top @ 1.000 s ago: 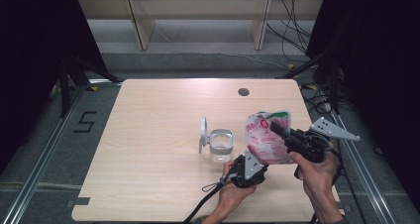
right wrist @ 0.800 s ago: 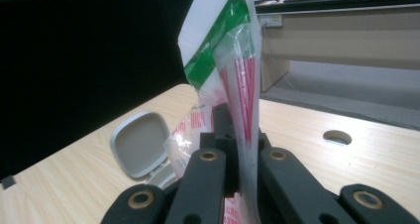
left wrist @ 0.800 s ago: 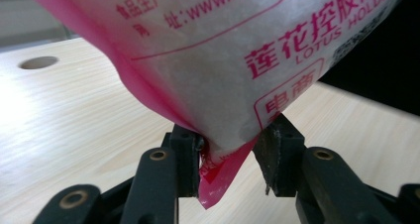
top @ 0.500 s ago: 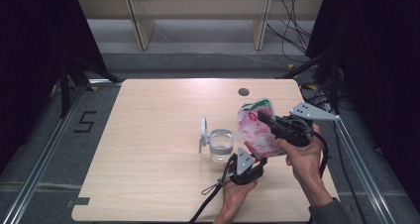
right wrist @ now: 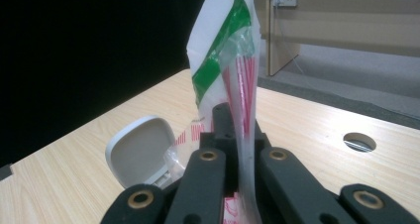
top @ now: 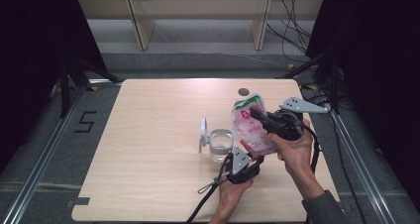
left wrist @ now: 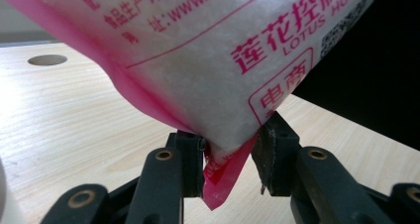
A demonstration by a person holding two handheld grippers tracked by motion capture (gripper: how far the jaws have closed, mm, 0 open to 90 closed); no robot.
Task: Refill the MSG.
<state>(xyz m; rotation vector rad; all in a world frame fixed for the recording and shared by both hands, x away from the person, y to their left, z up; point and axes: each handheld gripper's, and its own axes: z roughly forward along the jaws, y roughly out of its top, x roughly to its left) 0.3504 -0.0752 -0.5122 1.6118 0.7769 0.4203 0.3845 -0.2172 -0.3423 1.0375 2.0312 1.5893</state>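
Right gripper [top: 261, 116] clamped on bag [top: 251, 127], held upright at 3 o'clock of jar [top: 220, 143]. Left gripper [left wrist: 229, 152] jaws, just closing, pinch bag's bottom corner.

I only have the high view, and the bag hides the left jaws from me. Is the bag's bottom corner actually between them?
Observer: Yes. In the left gripper view the left gripper has just been closing its jaws, and both pads press the pink bottom corner of the bag.
Operator: And where does the right one hold it?
Observer: The right gripper is shut on the bag's flat upper part, just below its green stripe.
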